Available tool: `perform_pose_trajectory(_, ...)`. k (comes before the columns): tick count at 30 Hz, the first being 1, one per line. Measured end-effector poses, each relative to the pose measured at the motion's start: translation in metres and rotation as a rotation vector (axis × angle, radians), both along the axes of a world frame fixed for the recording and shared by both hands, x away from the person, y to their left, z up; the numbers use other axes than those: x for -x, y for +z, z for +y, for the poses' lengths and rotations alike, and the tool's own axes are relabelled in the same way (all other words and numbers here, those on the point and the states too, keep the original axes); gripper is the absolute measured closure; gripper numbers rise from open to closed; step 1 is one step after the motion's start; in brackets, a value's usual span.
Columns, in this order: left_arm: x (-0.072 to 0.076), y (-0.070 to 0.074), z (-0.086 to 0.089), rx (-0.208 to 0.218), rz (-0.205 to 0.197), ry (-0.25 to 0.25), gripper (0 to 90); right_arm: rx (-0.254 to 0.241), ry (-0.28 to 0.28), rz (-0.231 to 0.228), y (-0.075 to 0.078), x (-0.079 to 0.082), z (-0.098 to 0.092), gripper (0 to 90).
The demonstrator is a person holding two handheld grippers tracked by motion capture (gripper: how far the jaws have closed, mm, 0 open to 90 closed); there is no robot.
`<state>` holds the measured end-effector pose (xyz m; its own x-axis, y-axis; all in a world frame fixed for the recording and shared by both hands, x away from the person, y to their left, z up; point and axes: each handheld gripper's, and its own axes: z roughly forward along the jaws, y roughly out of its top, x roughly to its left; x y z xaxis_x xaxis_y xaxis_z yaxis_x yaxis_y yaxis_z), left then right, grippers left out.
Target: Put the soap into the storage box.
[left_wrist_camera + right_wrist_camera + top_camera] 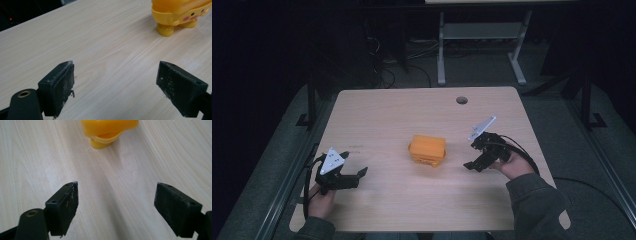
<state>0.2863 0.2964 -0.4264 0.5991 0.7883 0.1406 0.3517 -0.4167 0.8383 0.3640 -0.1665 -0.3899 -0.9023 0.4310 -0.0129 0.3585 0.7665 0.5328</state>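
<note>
The yellow duck-shaped box (427,149) sits near the middle of the wooden table (402,110), between the two grippers and touched by neither. The left gripper (354,172) rests low near the person's edge of the table, well apart from the box, its jaws spread wide and holding nothing. The right gripper (473,154) hovers nearer, just off the box's right side, tilted down toward it, jaws likewise released and empty.

The step looks to be an approach for a grasp. To do it well, I would bring the right gripper in level with the box's body, not its lid edge, so the pads meet flat plastic on both sides before closing. The box stands on small feet, so a push from one side alone could skid or tip it; the left gripper could steady the far side.

From above the box reads as a plain orange-yellow block. The left gripper view adds what that hides: stubby round feet (165,29), pink cheeks and a dark eye on the face. The right gripper view shows the box (107,131) from another side, where a lip overhangs the lower shell, and the worn, scuffed pads (70,202).
</note>
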Motion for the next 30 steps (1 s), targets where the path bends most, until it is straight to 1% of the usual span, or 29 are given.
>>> perform_pose_trajectory(1, 0.000, 0.000, 0.000, 0.002, 0.001, 0.000, 14.1, -0.002, 0.002, 0.000, -0.001, 0.000, -0.001, 19.5)
perform_pose_trajectory(2, 0.000, 0.000, 0.000, 0.000, 0.000, -0.001, 14.1, -0.002, -0.007, 0.007, -0.002, 0.001, -0.002, 19.5)
perform_pose_trajectory(9, 0.000, 0.000, 0.000, 0.000, -0.001, -0.001, 14.1, -0.002, -0.012, 0.006, -0.007, 0.006, -0.010, 19.5)
perform_pose_trajectory(13, 0.000, -0.001, 0.000, 0.000, 0.000, -0.002, 14.1, -0.007, -0.022, 0.000, -0.009, 0.011, -0.017, 19.6)
perform_pose_trajectory(14, 0.000, -0.001, 0.000, 0.001, -0.001, -0.002, 14.1, -0.010, -0.026, 0.005, -0.009, 0.013, -0.019, 19.6)
perform_pose_trajectory(18, 0.000, -0.001, -0.001, 0.002, 0.000, -0.001, 14.1, -0.007, -0.036, -0.002, -0.015, 0.019, -0.024, 19.5)
perform_pose_trajectory(23, 0.000, -0.001, -0.001, -0.002, -0.003, -0.003, 14.1, -0.022, -0.058, -0.003, -0.025, 0.031, -0.034, 19.5)
perform_pose_trajectory(24, 0.001, -0.001, -0.001, -0.003, -0.003, -0.004, 14.1, -0.016, -0.064, -0.004, -0.027, 0.033, -0.036, 19.6)
perform_pose_trajectory(25, 0.001, -0.001, -0.001, 0.001, 0.001, -0.001, 14.1, -0.012, -0.071, -0.015, -0.029, 0.036, -0.038, 19.5)
perform_pose_trajectory(26, 0.001, -0.001, -0.001, -0.001, -0.006, -0.004, 14.1, -0.013, -0.087, -0.023, -0.030, 0.041, -0.040, 19.3)
perform_pose_trajectory(28, 0.002, -0.001, -0.001, 0.002, -0.008, -0.002, 14.1, -0.025, -0.108, -0.034, -0.033, 0.049, -0.044, 18.5)
perform_pose_trajectory(30, 0.002, -0.001, 0.000, 0.002, -0.007, 0.000, 14.1, -0.045, -0.127, -0.063, -0.036, 0.063, -0.050, 17.6)
